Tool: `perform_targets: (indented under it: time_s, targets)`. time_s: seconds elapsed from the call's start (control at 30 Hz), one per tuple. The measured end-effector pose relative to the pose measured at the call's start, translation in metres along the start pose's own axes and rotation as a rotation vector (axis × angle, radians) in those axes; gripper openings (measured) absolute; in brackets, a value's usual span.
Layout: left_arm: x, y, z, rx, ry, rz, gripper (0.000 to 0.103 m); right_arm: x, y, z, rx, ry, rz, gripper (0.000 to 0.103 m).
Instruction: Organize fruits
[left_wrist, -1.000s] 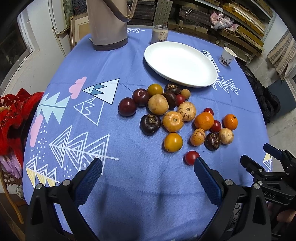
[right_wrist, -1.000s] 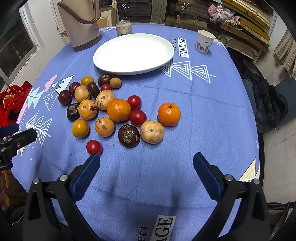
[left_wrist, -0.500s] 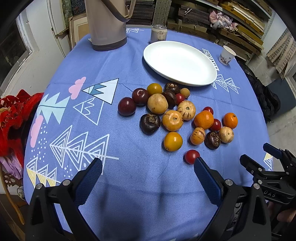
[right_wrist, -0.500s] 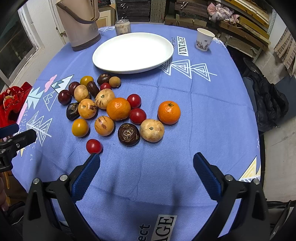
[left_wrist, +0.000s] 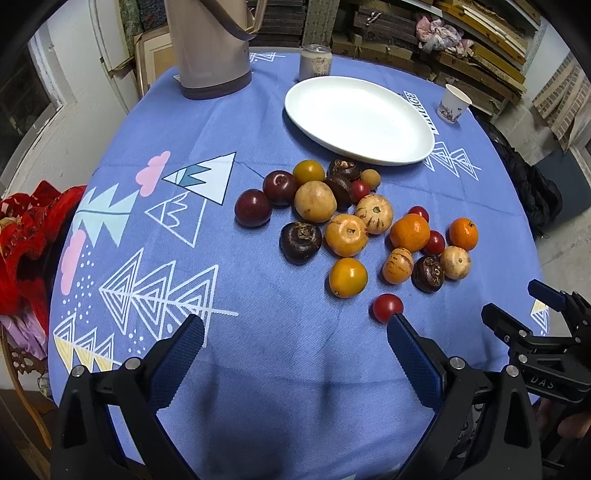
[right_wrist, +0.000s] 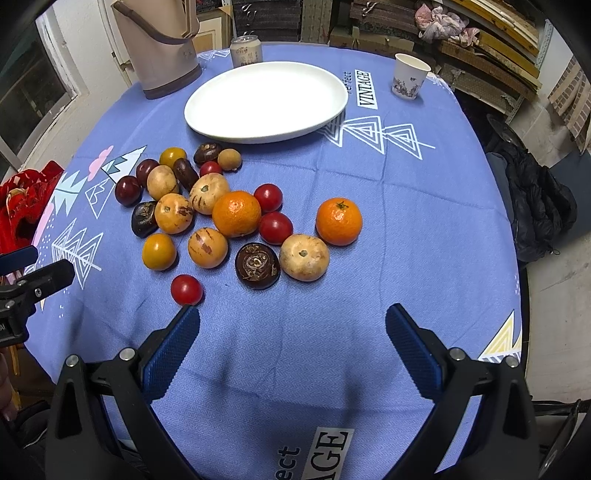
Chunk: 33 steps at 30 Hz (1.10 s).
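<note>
I hold my left claw low over the near edge of the round table, its blue ribbed pads spread wide with nothing between them. My right claw hangs the same way, wide and empty, just beside it. Under both lies a broad stretch of bare blue tablecloth, a woven, herringbone-textured fabric printed with white triangles and lettering.

The fruits sit loose in the middle of the table, a cluster of about seventeen smooth round pieces: oranges, dark plums, pale speckled ones, dark brown ones with rough crowns. Most are round, with no clear long axis; many stem ends face up. One small red tomato lies apart at the near side, just ahead of my right claw's left pad.

Beyond the cluster stands a glossy white oval plate, empty, near the pile but not touching it, its long axis running left to right in the right wrist view. Behind it are a metal can, a tall beige jug to the left and a paper cup to the right, well apart.
</note>
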<state>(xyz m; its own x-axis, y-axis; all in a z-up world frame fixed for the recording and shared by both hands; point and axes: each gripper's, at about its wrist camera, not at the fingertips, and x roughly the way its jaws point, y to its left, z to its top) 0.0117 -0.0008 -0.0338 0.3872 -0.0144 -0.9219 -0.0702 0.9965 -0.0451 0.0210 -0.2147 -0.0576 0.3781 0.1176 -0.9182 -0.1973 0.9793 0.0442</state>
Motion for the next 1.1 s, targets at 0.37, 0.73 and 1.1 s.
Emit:
perform_targets:
  time_s: [0.37,0.73,1.1]
  targets:
    - [0.026,0.033,0.014,0.016,-0.033,-0.080,0.099,0.009,-0.022,-0.002,0.067,-0.026,0.012,0.099]
    - [0.083,0.058,0.045,0.089,0.025,-0.012,0.090,0.039,-0.025,0.005,0.068,0.036,0.032,0.099]
    - [0.125,0.056,0.086,0.120,0.059,-0.076,0.061,0.045,-0.028,0.030,0.030,-0.002,-0.010,0.099]
